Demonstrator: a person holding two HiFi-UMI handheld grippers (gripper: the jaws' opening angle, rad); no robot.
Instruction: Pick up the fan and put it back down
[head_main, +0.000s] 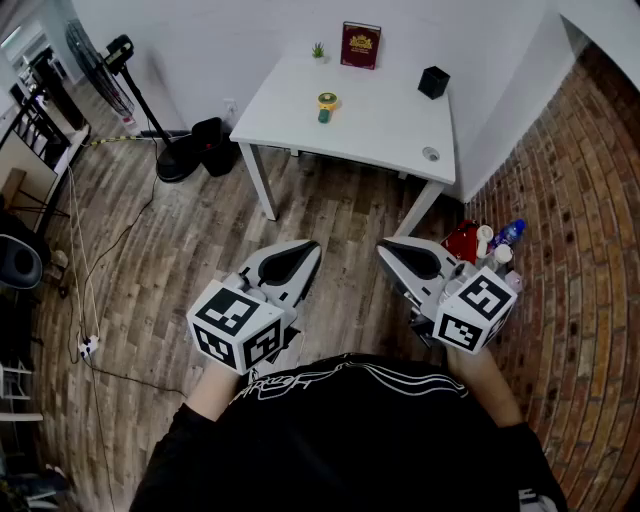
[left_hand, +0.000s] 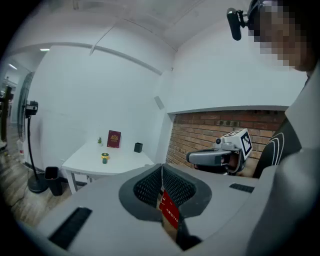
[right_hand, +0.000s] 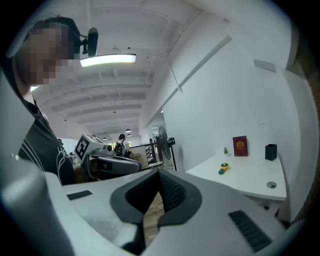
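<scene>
Wide wood floor (head_main: 190, 240) open ahead of both claws, right up to the white table (head_main: 400, 135). Brick wall (head_main: 580, 200) close on the right claw's outer side. Tall stand fan (head_main: 100, 60) far off past the left claw. Left claw (head_main: 306, 250) and right claw (head_main: 390, 246) side by side, both pinched together with nothing inside. Little fan (head_main: 327, 105) well ahead of both tips, up on the table, more in line with the left claw. Yellow round top, green bottom.
</scene>
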